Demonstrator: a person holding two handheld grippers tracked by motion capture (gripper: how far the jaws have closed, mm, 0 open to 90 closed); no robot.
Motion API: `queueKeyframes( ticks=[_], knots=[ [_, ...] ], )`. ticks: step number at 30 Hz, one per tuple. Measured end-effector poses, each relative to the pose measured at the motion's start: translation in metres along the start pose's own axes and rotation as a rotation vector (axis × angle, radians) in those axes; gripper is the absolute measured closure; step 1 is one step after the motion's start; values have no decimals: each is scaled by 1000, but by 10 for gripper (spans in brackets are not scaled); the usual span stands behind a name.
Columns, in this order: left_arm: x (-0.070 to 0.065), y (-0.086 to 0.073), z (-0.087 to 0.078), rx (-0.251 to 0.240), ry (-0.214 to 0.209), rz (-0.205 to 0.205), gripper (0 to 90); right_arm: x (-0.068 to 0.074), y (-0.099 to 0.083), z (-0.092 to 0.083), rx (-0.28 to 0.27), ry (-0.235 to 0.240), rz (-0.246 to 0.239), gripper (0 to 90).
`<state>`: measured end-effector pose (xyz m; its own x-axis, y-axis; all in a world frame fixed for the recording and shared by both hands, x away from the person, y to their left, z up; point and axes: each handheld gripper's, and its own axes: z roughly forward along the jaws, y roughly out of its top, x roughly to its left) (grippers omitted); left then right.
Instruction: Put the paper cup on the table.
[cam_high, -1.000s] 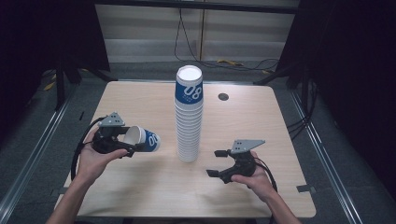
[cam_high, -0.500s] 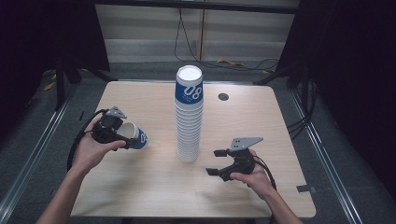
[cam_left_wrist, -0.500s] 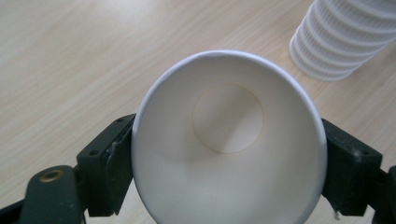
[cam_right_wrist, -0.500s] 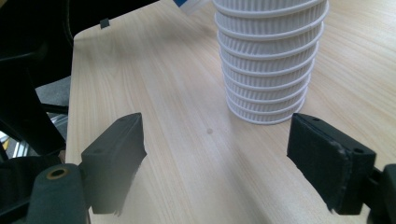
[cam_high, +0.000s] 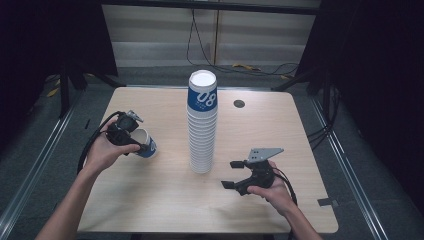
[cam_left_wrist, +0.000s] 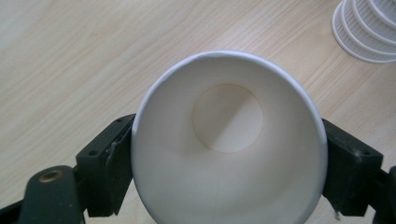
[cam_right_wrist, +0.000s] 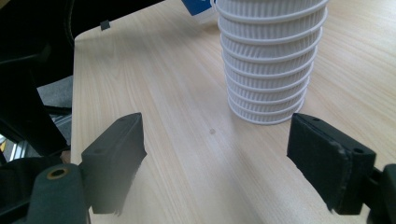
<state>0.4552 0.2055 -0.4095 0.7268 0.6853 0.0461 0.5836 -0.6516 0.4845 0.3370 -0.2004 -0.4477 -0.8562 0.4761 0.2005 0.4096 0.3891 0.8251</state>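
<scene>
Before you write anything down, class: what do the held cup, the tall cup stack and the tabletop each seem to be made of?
Held cup: probably paper, matt white inside with a rolled rim and a side seam; blue printed outside.
Cup stack: likely the same paper cups, white with fine vertical ribbing below each rim, the top one printed blue.
Tabletop: pale wood or wood-look laminate, with straight grain lines and a smooth, low sheen.

— What stands mid-table?
— A tall stack of cups (cam_high: 202, 125), upright, white ribbed rims one over another, the top cup blue with white "08".
— And the single cup (cam_high: 144, 143)?
— Left of the stack, well apart from it. Blue outside, white inside, tipped over with its mouth toward the person, clamped at the rim between the left gripper (cam_high: 131, 136)'s jaws.
</scene>
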Motion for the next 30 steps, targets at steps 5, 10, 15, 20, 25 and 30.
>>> queueKeyframes(
  ticks=[5, 10, 15, 20, 25, 30],
  knots=[
    [-1, 3, 13, 61, 11, -11, 163, 1, 0, 0, -4, 0, 4, 188],
    [-7, 9, 16, 85, 41, -6, 153, 1, 0, 2, 5, 3, 3, 188],
    [-6, 16, 24, 107, 39, 3, 148, 1, 0, 2, 6, 3, 7, 188],
    [-9, 24, 31, 125, 41, 6, 146, 1, 0, 2, 7, 4, 7, 187],
    [-8, 26, 34, 155, 42, 9, 143, 0, 0, 2, 9, 0, 7, 180],
    [-7, 23, 34, 148, 32, 6, 141, 1, 0, 2, 12, 3, 9, 180]
  ],
)
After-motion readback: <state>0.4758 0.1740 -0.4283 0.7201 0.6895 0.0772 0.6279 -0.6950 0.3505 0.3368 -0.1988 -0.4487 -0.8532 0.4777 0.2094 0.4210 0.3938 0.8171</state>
